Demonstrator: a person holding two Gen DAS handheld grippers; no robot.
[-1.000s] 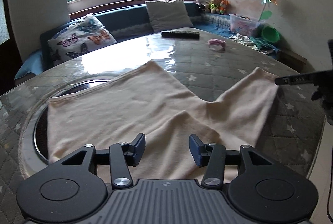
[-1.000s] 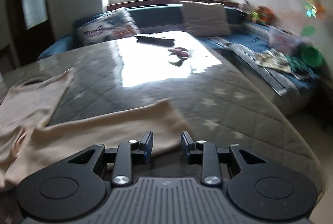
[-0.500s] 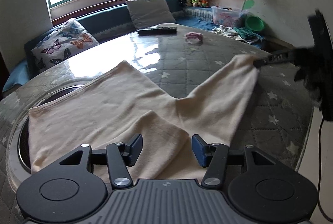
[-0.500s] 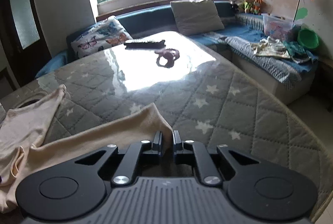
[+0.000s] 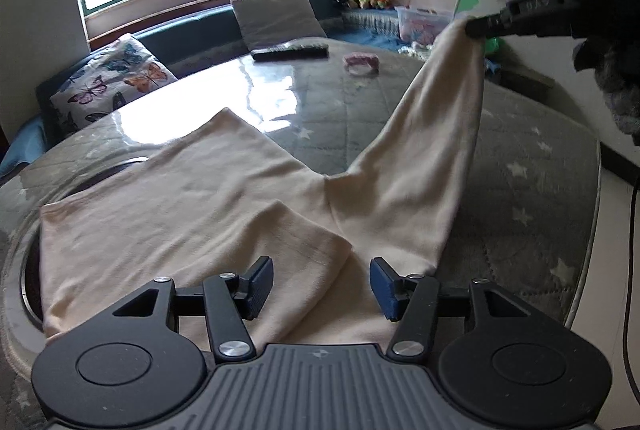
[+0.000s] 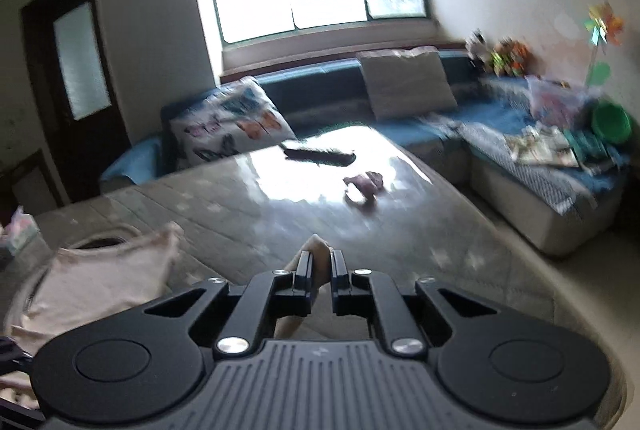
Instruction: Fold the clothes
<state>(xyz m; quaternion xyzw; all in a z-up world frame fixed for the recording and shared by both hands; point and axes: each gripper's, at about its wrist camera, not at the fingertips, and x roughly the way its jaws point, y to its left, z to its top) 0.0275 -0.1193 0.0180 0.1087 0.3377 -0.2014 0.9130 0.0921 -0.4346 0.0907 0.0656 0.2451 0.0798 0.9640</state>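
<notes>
A cream garment (image 5: pixel 200 198) lies spread on the quilted, glass-topped table (image 5: pixel 540 182). My left gripper (image 5: pixel 321 284) hovers open just above the garment's near edge. A folded-over corner (image 5: pixel 304 242) lies below and between its fingers, which do not press on it. My right gripper (image 6: pixel 321 262) is shut on the tip of the garment's right-hand limb. In the left wrist view that gripper (image 5: pixel 474 26) holds the limb up off the table at the upper right, and the cloth hangs in a slope. The rest of the garment (image 6: pixel 100 270) lies at the left in the right wrist view.
A black remote (image 5: pixel 290 52) and a small pink item (image 5: pixel 361 62) lie on the table's far side. A round dark opening (image 5: pixel 30 262) sits under the garment's left end. A sofa with a butterfly cushion (image 5: pixel 108 90) runs behind. The table edge (image 5: pixel 592 230) curves at the right.
My right gripper closed on the end of the garment's right limb and lifted it off the table. My left gripper's jaws stand slightly wider and it has hardly moved.
</notes>
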